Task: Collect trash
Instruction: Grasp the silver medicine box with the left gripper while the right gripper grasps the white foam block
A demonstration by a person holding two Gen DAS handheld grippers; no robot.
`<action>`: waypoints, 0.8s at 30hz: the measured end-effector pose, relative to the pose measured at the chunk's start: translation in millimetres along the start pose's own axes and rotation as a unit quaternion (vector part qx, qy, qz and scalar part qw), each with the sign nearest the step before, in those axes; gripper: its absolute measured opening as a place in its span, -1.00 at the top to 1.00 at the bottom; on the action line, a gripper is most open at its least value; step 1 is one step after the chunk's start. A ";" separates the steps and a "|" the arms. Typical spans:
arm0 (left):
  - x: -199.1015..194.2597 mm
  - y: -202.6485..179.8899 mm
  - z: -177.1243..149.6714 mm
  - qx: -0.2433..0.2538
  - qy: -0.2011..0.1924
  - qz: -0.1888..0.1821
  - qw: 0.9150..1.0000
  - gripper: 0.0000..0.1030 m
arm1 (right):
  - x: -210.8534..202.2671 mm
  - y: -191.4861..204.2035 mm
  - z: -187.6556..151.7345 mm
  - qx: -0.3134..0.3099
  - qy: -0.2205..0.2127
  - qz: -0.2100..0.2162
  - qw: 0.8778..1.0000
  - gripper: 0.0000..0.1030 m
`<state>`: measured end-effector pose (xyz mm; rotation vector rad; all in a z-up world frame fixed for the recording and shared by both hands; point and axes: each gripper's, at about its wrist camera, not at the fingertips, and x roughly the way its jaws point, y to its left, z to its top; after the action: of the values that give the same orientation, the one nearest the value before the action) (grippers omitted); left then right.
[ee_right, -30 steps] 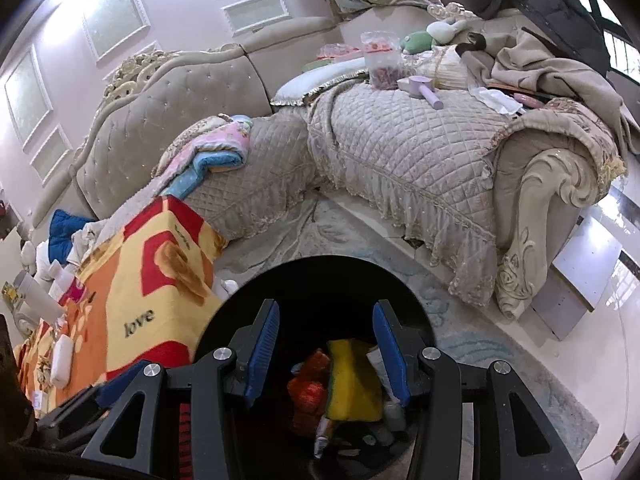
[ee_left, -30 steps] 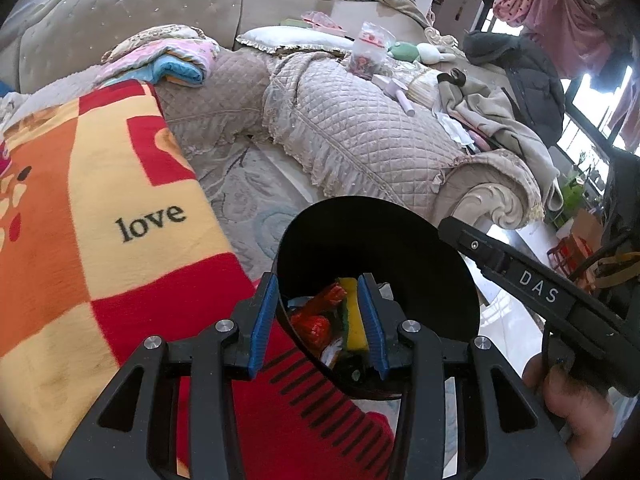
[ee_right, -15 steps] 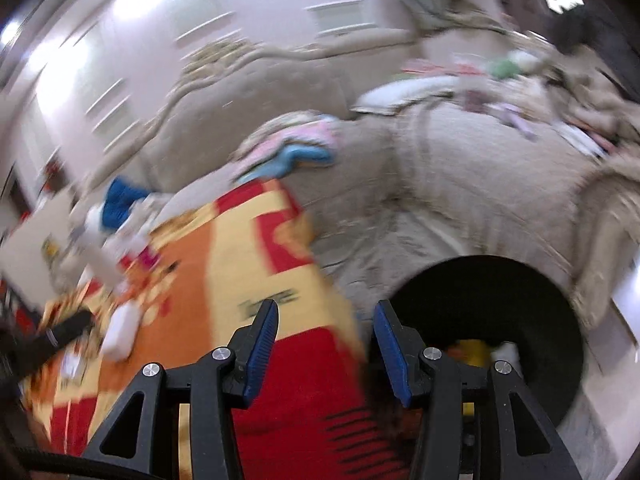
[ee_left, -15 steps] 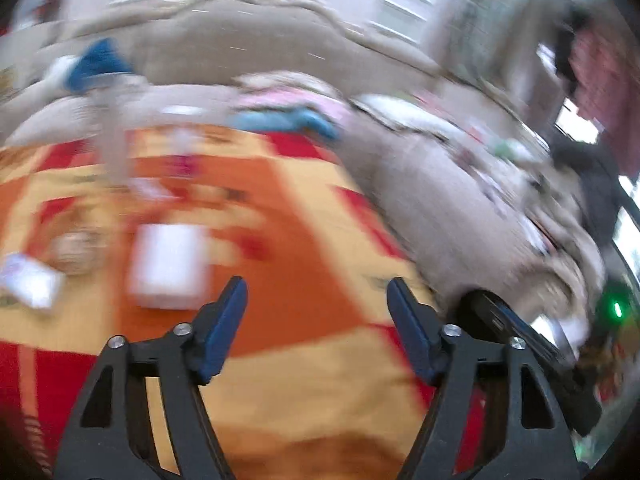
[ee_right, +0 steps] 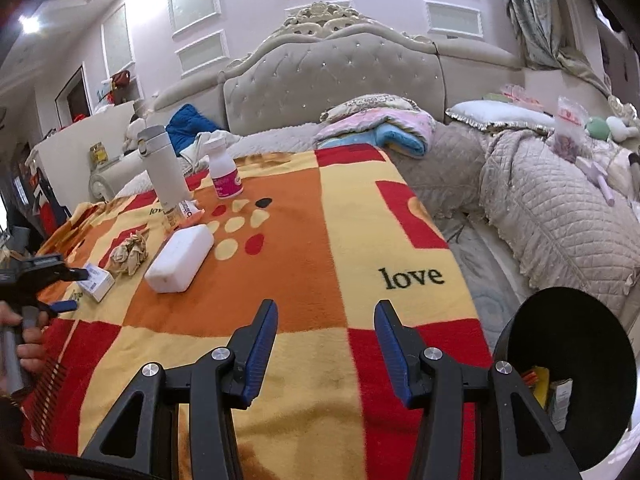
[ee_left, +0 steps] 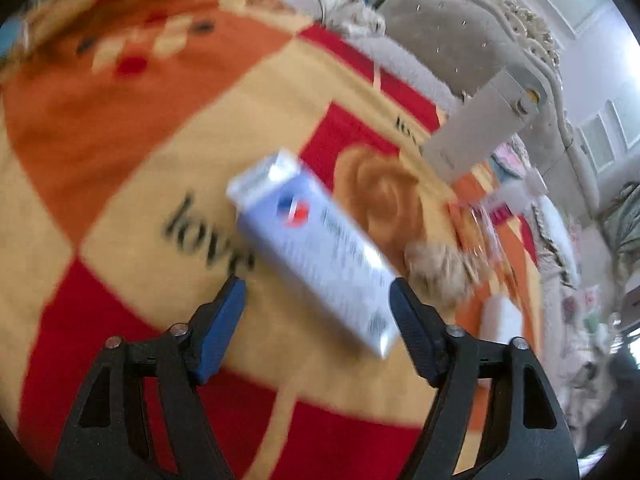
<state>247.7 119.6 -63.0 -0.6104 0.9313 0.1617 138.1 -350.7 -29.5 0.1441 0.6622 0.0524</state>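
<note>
A small white-and-blue carton (ee_left: 316, 248) lies flat on the red, orange and yellow blanket (ee_left: 120, 160). My left gripper (ee_left: 318, 312) hovers just short of it, jaws opening, the carton's near end between the fingertips with no pad pressing on it. The picture is blurred. In the right wrist view the same carton (ee_right: 98, 280) sits at the far left, with my left gripper (ee_right: 72, 290) around it. My right gripper (ee_right: 326, 344) stands open over the blanket (ee_right: 304, 240), nothing between its fingers. The black bin (ee_right: 572, 340) with trash inside is at the lower right.
A crumpled paper ball (ee_right: 128, 252), a white block (ee_right: 180, 260), a grey tumbler (ee_right: 162, 168) and a white bottle with a pink label (ee_right: 224, 172) stand on the blanket. A padded sofa (ee_right: 332, 80) with folded cloths wraps around the back and right.
My left gripper swung away from the bin, across the blanket to the carton, and its jaws widened. My right gripper turned left, so the bin slid to the lower right.
</note>
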 end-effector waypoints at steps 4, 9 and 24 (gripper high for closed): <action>19.4 -21.7 13.7 0.031 0.008 0.023 0.999 -0.53 | 1.8 -2.5 0.2 0.012 0.005 0.007 1.000 0.07; 27.8 -41.3 4.3 0.093 -0.004 0.079 0.993 -0.33 | 3.1 -2.4 2.4 0.014 0.005 0.017 1.000 0.07; -26.1 -22.9 -86.7 0.273 -0.002 0.011 0.962 -0.07 | 96.0 149.8 43.2 -0.077 0.070 0.113 0.988 -0.47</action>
<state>180.0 55.7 -71.1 -0.0892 0.9275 -0.0768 240.0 -198.6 -31.7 0.0666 0.7765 0.3342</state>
